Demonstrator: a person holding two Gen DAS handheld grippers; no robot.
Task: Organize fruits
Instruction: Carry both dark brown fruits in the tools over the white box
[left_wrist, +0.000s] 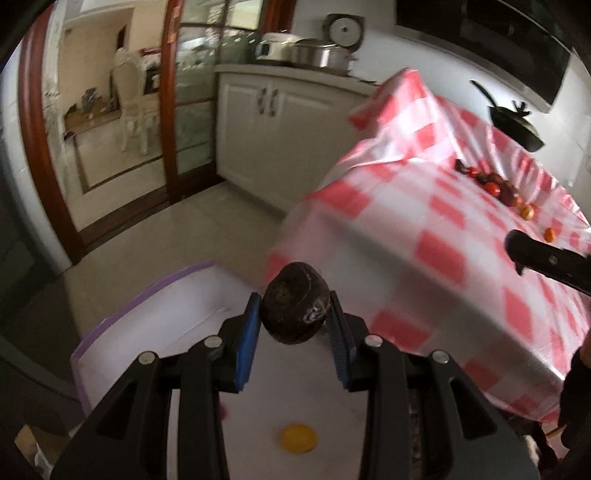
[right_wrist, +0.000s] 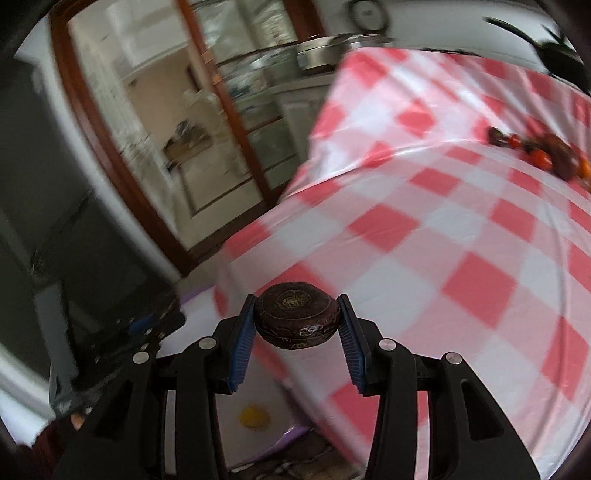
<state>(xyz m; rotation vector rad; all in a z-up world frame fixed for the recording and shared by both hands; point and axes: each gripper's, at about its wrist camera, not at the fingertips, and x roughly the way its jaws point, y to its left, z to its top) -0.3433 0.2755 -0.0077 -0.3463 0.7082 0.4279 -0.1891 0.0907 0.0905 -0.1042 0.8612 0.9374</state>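
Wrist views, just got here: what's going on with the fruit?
A person holds a claw in each hand. The left claw is shut on a dark brown fruit, held above a white bin with a purple rim that already has a yellow fruit in it. The right claw grips another dark fruit over the checked tablecloth. More fruits remain on the table.
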